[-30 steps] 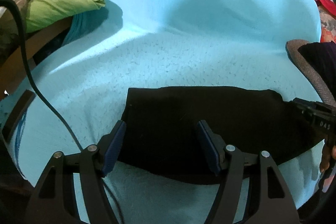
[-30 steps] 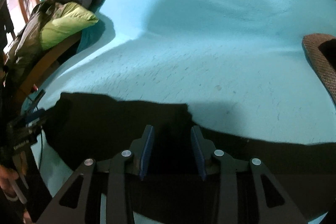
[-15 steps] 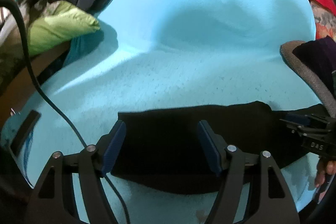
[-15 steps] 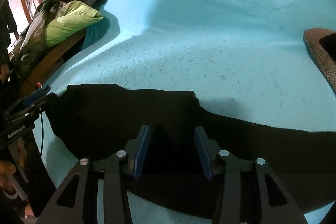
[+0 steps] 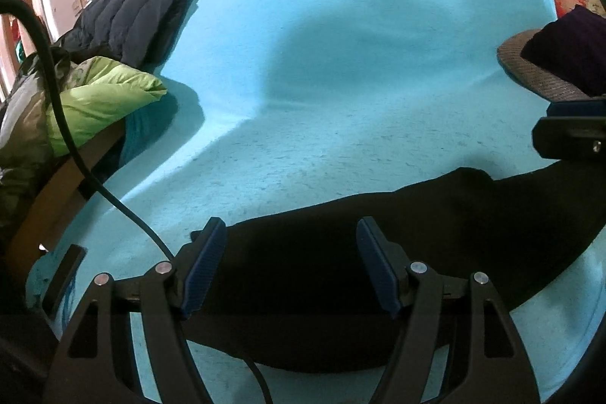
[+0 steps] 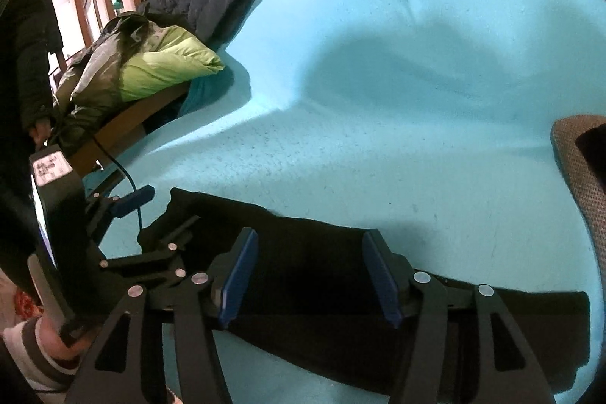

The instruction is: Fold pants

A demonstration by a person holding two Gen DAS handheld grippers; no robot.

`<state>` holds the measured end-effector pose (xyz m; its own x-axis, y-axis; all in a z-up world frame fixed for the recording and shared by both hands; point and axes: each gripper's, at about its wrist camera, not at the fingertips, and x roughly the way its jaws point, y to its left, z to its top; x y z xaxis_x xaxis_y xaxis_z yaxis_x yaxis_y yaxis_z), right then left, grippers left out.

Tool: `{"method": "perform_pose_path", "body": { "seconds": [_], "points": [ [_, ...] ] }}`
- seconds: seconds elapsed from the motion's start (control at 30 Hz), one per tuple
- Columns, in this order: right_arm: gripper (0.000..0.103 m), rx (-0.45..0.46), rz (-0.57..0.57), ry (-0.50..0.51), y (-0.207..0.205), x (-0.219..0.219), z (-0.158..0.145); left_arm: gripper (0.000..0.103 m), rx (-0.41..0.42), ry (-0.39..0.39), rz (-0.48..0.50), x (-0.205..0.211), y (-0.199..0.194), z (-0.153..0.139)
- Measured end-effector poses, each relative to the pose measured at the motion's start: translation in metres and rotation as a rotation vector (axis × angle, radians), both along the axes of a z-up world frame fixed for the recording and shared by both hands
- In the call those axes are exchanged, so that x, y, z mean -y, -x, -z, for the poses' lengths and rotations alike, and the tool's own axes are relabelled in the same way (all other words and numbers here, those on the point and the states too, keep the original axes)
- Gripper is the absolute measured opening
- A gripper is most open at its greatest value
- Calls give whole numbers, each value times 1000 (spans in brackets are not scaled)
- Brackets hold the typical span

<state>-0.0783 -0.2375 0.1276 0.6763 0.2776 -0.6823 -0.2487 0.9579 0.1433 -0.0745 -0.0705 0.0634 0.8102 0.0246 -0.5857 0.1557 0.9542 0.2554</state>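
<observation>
1. black pants (image 5: 378, 252) lying flat as a long dark band along the near edge of the turquoise blanket (image 5: 341, 63), stretched from the left side toward the right.
2. left gripper (image 5: 291, 264) low above the left end of the pants, blue pads (image 5: 202, 267) spread wide, nothing pinched between them.
3. right gripper (image 6: 310, 279) over the middle of the pants, likewise spread wide, only dark cloth seen in the gap below; contact with the fabric impossible to tell.
4. heaped at the far left edge of the blanket: a lime-green jacket (image 5: 102, 101) with a dark quilted jacket (image 5: 132, 17) behind it.
5. at the right edge, a brown woven cushion (image 6: 579, 169).
6. black cable (image 5: 68, 124) curving down past the left gripper.
</observation>
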Motion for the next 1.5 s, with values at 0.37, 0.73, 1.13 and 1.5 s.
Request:
{"method": "perform_pose_path", "body": {
  "seconds": [0.37, 0.73, 1.13, 1.5],
  "points": [
    [60, -19, 19, -20, 0, 12, 7, 71, 15, -30, 12, 19, 0, 0],
    [63, -92, 188, 9, 21, 81, 39, 82, -22, 99, 116, 58, -4, -3],
    [68, -165, 473, -36, 77, 196, 64, 84, -213, 242, 395, 162, -23, 4],
    [71, -233, 644, -70, 104, 256, 81, 85, -387, 256, 635, 264, -31, 18]
  ]
}}
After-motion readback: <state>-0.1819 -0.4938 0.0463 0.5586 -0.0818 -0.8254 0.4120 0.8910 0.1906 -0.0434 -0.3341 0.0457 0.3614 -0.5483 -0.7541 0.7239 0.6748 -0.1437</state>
